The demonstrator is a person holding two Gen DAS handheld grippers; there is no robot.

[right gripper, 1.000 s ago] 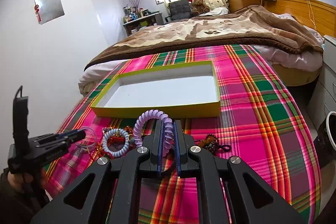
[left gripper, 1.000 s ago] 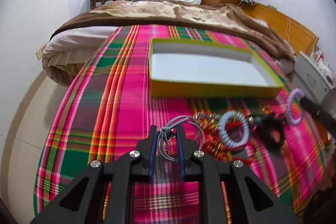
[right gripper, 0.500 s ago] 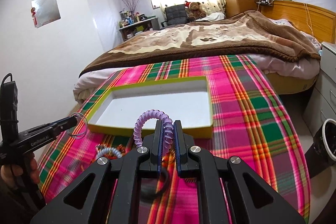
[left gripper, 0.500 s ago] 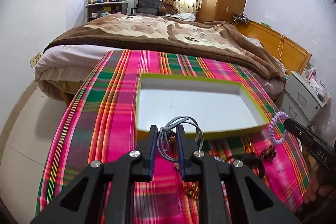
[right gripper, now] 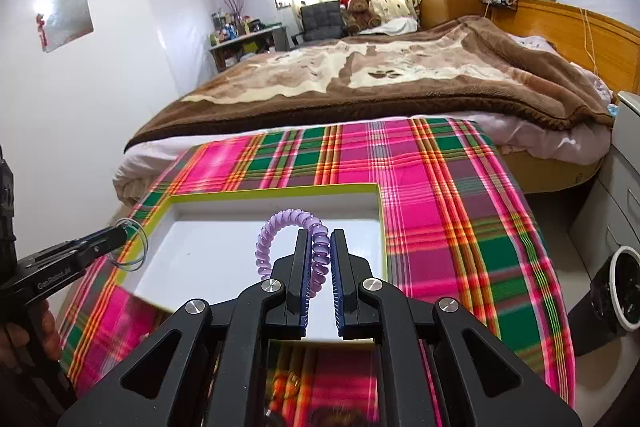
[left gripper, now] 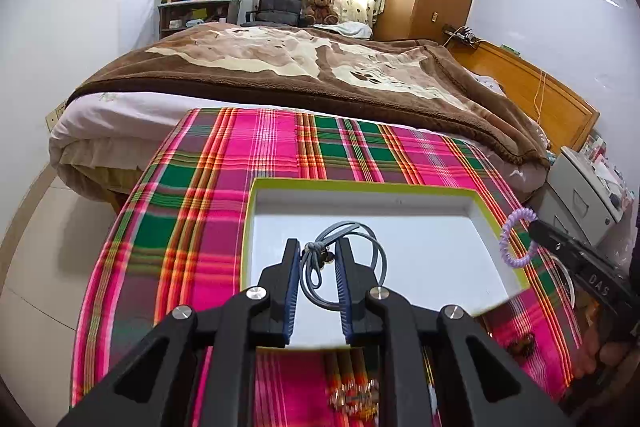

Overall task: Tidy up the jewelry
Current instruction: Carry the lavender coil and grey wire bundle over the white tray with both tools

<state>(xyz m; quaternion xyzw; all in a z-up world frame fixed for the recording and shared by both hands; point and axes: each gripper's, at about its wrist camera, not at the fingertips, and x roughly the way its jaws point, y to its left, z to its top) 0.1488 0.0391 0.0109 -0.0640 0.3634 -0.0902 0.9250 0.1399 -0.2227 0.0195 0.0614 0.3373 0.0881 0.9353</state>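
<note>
My left gripper (left gripper: 318,247) is shut on a grey cord necklace (left gripper: 344,263) and holds it over the white inside of the yellow-rimmed tray (left gripper: 360,185). My right gripper (right gripper: 320,239) is shut on a purple spiral hair tie (right gripper: 286,223) and holds it over the same tray (right gripper: 280,193). The right gripper also shows at the right edge of the left wrist view with the hair tie (left gripper: 516,239). The left gripper and its cord (right gripper: 130,245) show at the left of the right wrist view.
The tray lies on a pink and green plaid cloth (left gripper: 192,195). Other jewelry pieces (left gripper: 354,397) lie on the cloth near me, partly hidden by the grippers. A bed with a brown blanket (left gripper: 300,67) is beyond. A white cabinet (left gripper: 588,187) stands at the right.
Both grippers have risen from the jewelry pile and moved forward over the tray, each carrying its item. The pile has dropped below the fingers.
</note>
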